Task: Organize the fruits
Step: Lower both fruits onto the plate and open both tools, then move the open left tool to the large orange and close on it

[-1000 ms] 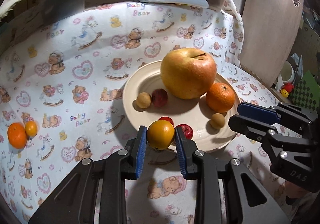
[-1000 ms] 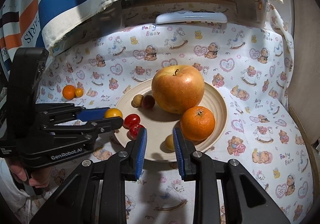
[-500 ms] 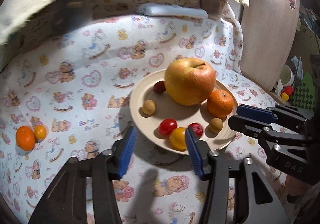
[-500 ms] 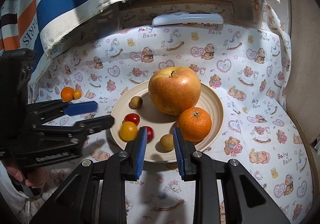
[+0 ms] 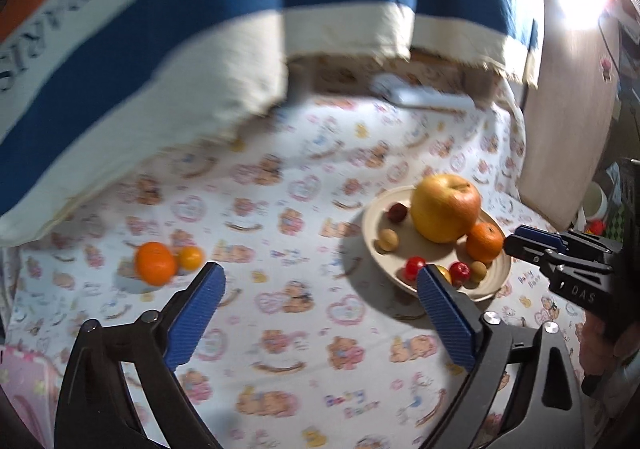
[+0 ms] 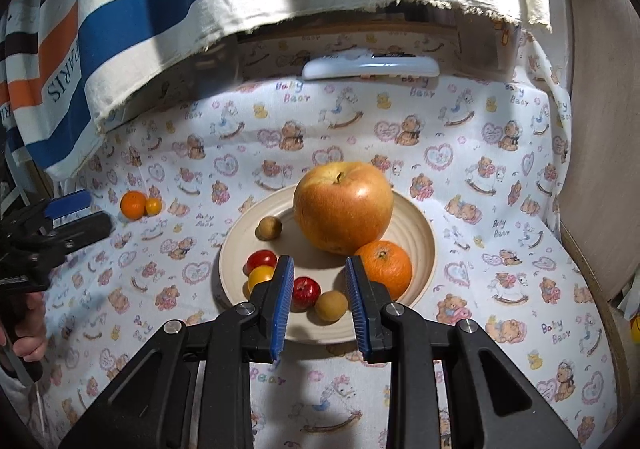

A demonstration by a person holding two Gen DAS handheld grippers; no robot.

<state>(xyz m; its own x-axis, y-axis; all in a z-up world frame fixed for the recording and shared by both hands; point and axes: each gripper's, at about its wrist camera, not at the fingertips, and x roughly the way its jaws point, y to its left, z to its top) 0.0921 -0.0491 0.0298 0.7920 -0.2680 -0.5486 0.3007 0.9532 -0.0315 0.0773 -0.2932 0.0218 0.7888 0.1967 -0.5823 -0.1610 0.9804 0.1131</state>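
Note:
A cream plate [image 6: 420, 233] [image 5: 370, 225] holds a big apple [image 6: 343, 207] [image 5: 445, 207], an orange [image 6: 386, 263] [image 5: 485, 241], a yellow tomato [image 6: 260, 276], red fruits [image 6: 306, 291] and brown ones [image 6: 269, 227]. An orange [image 5: 155, 263] [image 6: 133, 204] and a small yellow fruit [image 5: 190, 257] [image 6: 153, 205] lie on the cloth at the left. My left gripper [image 5: 320, 281] is wide open and empty over the cloth between them and the plate. My right gripper [image 6: 320, 269] is open and empty above the plate's near rim.
A white remote [image 6: 370, 69] lies at the far edge of the bear-print cloth [image 6: 500, 177]. A striped blue, white and orange towel [image 6: 200, 1] hangs over the back and left. A wooden panel [image 6: 600, 129] stands at the right.
My left gripper let the yellow tomato go onto the plate, opened wide and swung back and to the left. My right gripper opened a little and stayed over the plate.

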